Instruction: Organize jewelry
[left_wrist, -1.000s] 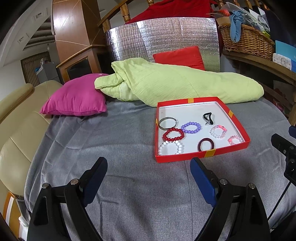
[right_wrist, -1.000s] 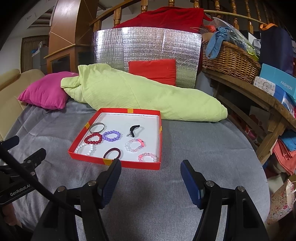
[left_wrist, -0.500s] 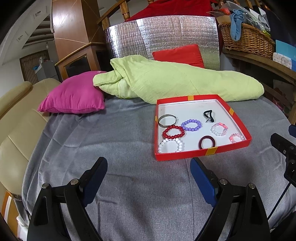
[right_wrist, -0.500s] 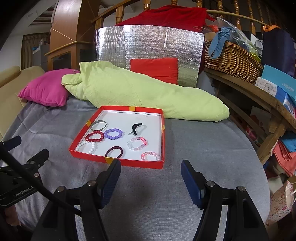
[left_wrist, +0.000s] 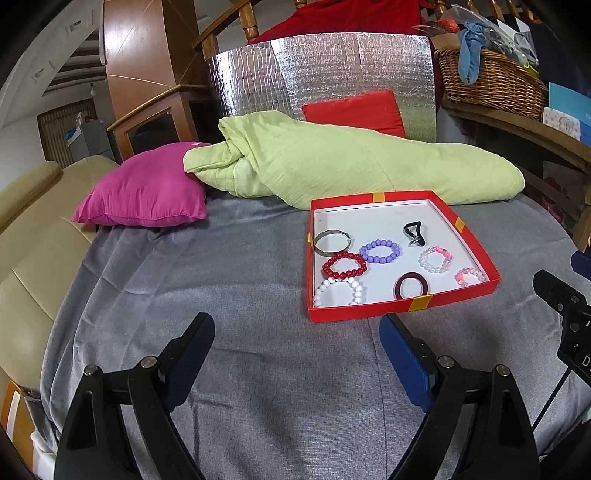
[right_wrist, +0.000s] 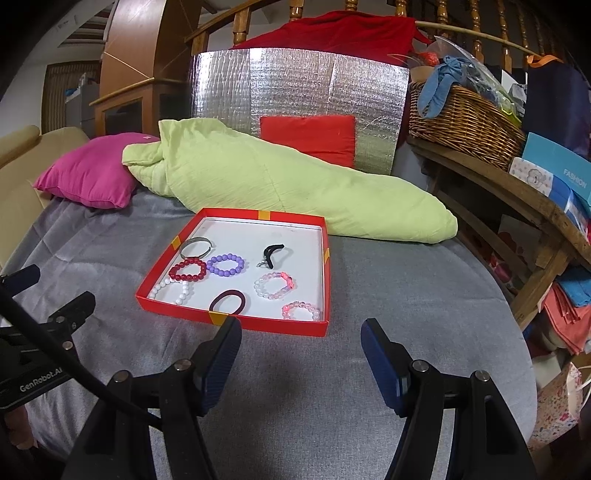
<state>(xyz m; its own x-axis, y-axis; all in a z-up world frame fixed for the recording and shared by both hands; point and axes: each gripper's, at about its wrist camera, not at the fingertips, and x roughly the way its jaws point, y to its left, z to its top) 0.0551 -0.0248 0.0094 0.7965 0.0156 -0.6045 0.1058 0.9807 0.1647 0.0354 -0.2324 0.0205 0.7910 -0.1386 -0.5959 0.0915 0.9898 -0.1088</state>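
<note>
Red tray (right_wrist: 236, 320) is lying just ahead of right gripper (right_wrist: 301, 350), further ahead-right of left gripper (left_wrist: 297, 347). Both are gaping wide, gripping nothing; right is sitting nearer.

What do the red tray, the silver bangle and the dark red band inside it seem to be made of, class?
Red tray: likely cardboard, matte red outside and white inside, with thin folded walls and yellow tape tabs.
Silver bangle: probably metal, a smooth, shiny grey hoop that holds its shape.
Dark red band: seemingly fabric-covered elastic, dull maroon and soft-edged, though plain rubber cannot be ruled out.
</note>
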